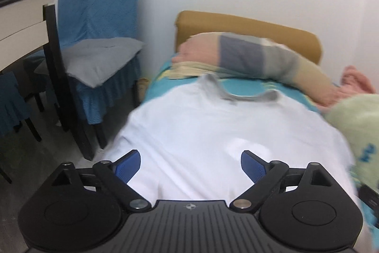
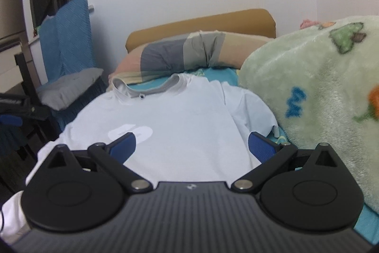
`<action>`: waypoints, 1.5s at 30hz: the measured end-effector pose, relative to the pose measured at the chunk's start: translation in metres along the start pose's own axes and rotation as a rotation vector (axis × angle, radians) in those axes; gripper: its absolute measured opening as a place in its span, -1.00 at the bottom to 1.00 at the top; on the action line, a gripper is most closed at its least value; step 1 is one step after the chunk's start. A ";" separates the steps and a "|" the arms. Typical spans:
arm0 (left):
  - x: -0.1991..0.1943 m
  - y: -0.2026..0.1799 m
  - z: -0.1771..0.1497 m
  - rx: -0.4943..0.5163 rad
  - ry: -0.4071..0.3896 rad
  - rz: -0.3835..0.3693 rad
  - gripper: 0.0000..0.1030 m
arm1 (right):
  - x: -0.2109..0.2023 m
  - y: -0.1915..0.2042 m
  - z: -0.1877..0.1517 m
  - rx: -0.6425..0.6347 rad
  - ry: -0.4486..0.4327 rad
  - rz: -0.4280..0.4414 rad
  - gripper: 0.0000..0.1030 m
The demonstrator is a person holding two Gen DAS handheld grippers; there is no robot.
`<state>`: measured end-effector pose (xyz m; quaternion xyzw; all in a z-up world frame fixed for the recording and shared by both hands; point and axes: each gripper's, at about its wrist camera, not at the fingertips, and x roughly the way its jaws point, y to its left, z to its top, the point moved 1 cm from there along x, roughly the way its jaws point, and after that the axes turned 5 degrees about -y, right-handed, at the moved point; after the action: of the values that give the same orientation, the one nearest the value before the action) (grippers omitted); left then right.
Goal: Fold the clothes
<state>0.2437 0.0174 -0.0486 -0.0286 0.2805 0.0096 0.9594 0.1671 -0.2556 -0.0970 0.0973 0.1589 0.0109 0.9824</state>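
Note:
A white T-shirt with a grey collar lies spread flat on the bed, collar toward the pillow. In the right wrist view the T-shirt shows a pale printed logo and one sleeve folded near the blanket. My left gripper is open and empty, just above the shirt's lower part. My right gripper is open and empty above the shirt's lower hem. The left gripper also shows at the left edge of the right wrist view.
A patchwork pillow lies against a mustard headboard. A green fleece blanket is heaped on the bed's right side. A blue-covered chair with a grey cushion stands left of the bed, beside a table.

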 end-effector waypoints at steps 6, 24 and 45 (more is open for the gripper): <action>-0.061 -0.059 -0.010 0.014 -0.037 -0.042 0.85 | -0.025 -0.014 0.010 0.066 -0.030 0.048 1.00; -0.079 -0.089 -0.074 0.104 -0.092 -0.070 0.89 | -0.040 -0.042 0.012 0.219 -0.011 0.067 1.00; -0.058 -0.081 -0.087 0.036 -0.020 -0.040 0.91 | 0.011 -0.113 -0.019 0.677 0.059 0.183 0.92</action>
<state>0.1511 -0.0691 -0.0869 -0.0166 0.2705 -0.0142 0.9625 0.1705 -0.3625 -0.1402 0.4309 0.1726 0.0483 0.8844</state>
